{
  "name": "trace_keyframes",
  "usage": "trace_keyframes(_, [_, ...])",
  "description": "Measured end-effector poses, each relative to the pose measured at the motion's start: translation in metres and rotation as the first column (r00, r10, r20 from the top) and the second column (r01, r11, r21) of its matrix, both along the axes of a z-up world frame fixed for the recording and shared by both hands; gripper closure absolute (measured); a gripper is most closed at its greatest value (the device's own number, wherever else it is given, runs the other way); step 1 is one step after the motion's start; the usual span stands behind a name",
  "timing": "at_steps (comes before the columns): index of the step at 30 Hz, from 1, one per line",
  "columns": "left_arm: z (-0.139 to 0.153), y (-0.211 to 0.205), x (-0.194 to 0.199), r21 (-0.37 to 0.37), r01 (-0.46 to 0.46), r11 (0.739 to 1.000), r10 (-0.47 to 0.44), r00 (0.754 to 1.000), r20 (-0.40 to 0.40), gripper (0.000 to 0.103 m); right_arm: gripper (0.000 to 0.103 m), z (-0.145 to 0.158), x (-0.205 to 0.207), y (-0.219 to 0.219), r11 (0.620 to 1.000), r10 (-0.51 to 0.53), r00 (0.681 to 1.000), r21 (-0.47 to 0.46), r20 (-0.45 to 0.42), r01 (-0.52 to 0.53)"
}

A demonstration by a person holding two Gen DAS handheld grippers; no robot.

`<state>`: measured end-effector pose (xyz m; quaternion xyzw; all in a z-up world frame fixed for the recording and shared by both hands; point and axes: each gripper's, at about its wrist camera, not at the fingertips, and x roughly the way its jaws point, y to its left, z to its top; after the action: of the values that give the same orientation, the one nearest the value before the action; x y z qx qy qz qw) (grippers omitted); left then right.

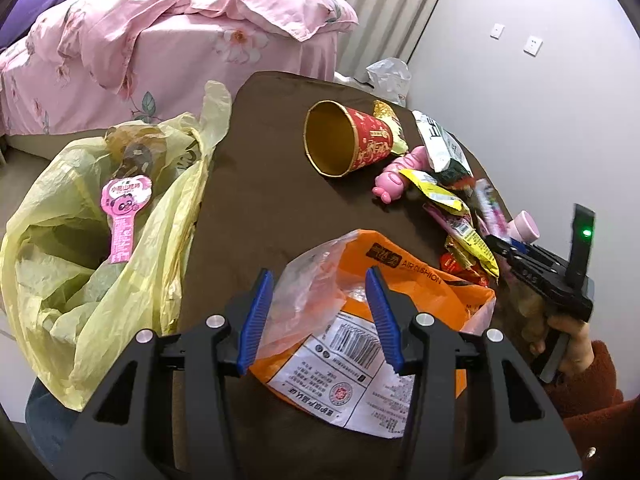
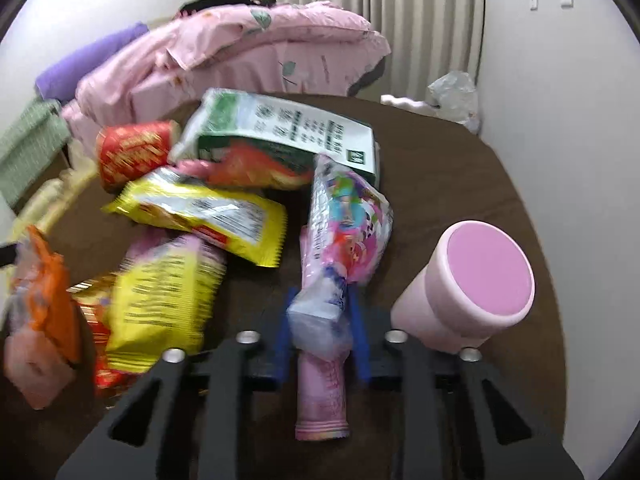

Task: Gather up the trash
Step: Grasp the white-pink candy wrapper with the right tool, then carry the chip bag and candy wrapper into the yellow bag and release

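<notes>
My left gripper (image 1: 318, 312) hangs open over an orange and clear plastic bag (image 1: 400, 276) that lies on the brown table (image 1: 260, 200). Its blue pads straddle the bag without pressing on it. A yellow trash bag (image 1: 100, 248) gapes at the table's left edge, with a pink label (image 1: 124, 208) inside. In the right wrist view, my right gripper (image 2: 320, 320) is shut on a long pink printed wrapper (image 2: 348, 220), which sticks out in front of and behind the pads. From the left wrist view, the right gripper (image 1: 504, 248) shows at the pile of wrappers on the right.
A red paper cup (image 1: 344, 144) lies on its side mid-table beside a pink pig toy (image 1: 396, 176). Yellow snack wrappers (image 2: 200, 212), a green and white packet (image 2: 288, 128) and a pink cup (image 2: 472, 280) crowd the right side. A bed with pink bedding (image 1: 160, 32) stands behind.
</notes>
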<state>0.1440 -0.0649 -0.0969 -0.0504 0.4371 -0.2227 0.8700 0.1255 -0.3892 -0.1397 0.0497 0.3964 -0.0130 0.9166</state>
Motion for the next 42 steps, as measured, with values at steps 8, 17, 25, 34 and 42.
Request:
trace_keyframes(8, [0.000, 0.000, -0.003, 0.000, 0.017, 1.000, -0.017, 1.000, 0.008, 0.057, 0.087, 0.041, -0.028, 0.011, 0.993, 0.072, 0.994, 0.092, 0.076, -0.079])
trace_keyframes(17, [0.001, -0.003, -0.011, 0.016, 0.045, 0.999, -0.046, 0.997, 0.066, 0.045, 0.087, 0.060, -0.043, 0.030, 0.986, 0.150, 0.984, 0.056, 0.097, -0.156])
trace_keyframes(25, [-0.013, -0.003, -0.003, 0.046, 0.021, 0.999, -0.020, 1.000, -0.019, 0.046, 0.087, 0.054, -0.051, 0.047, 0.979, 0.195, 0.978, 0.040, 0.078, -0.199])
trace_keyframes(34, [0.024, 0.023, -0.021, -0.005, -0.045, 0.999, 0.045, 0.995, 0.088, 0.083, 0.087, 0.083, -0.057, 0.065, 0.968, 0.247, 0.959, 0.016, 0.142, -0.252])
trace_keyframes(42, [0.080, 0.075, -0.048, 0.048, -0.234, 0.971, 0.211, 0.936, 0.282, 0.082, 0.087, 0.115, -0.054, 0.102, 0.936, 0.341, 0.916, 0.015, 0.212, -0.351])
